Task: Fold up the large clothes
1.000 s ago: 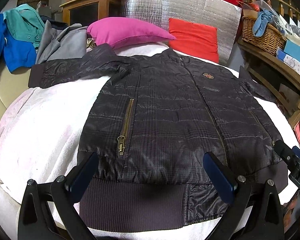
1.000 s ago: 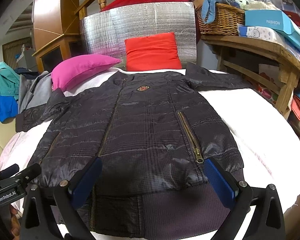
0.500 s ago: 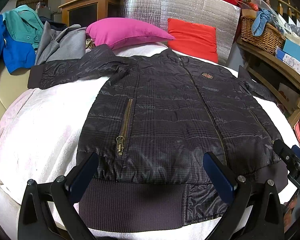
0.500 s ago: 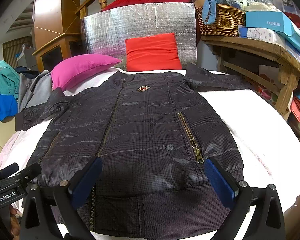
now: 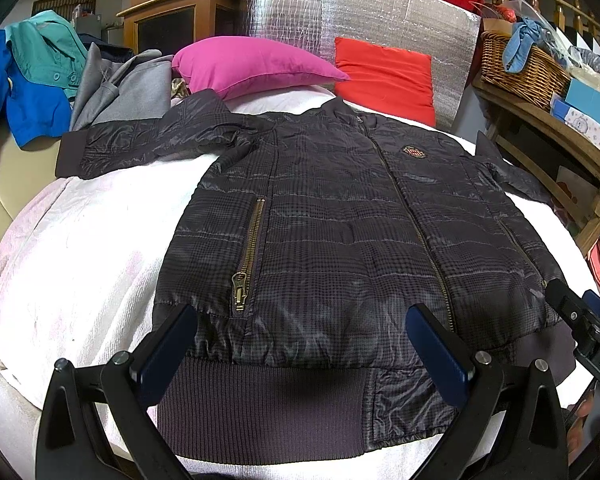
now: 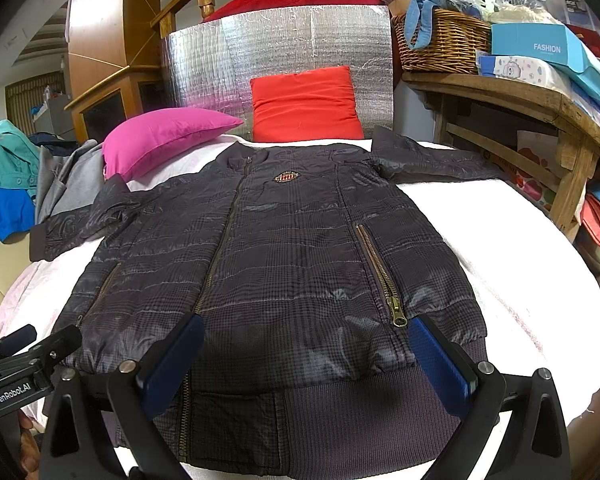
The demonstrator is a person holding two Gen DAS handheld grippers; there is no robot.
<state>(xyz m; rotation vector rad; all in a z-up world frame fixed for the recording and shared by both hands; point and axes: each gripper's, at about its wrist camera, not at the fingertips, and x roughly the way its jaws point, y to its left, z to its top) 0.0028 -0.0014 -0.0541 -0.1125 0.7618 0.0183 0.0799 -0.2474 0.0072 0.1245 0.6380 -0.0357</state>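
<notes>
Two grippers hung wide open over the near hem of a dark checked jacket [image 5: 340, 240], neither touching it. The left gripper [image 5: 300, 344] had its blue pads apart above the ribbed waistband [image 5: 260, 408], with a brass pocket zipper [image 5: 249, 256] just ahead of its left finger and the main front zipper [image 5: 416, 232] running away ahead of its right finger. The right gripper [image 6: 304, 356] stood likewise spread, holding nothing, the other pocket zipper [image 6: 380, 276] ending just ahead of its right finger. The jacket lay flat, front up and zipped, on a white bed cover [image 6: 520, 264], its collar at the far end from both grippers and a small chest badge [image 6: 287, 177] well ahead of the right gripper. One sleeve [image 5: 140, 144] stretched out far ahead and left of the left gripper; the other sleeve [image 6: 432, 160] reached far ahead and right of the right gripper. Beyond the collar sat a pink pillow [image 5: 252, 64] and a red pillow [image 6: 306, 104] against a silver foil panel [image 6: 280, 48]. A wicker basket [image 6: 440, 46] stood on a wooden shelf [image 6: 512, 98] far to the right
</notes>
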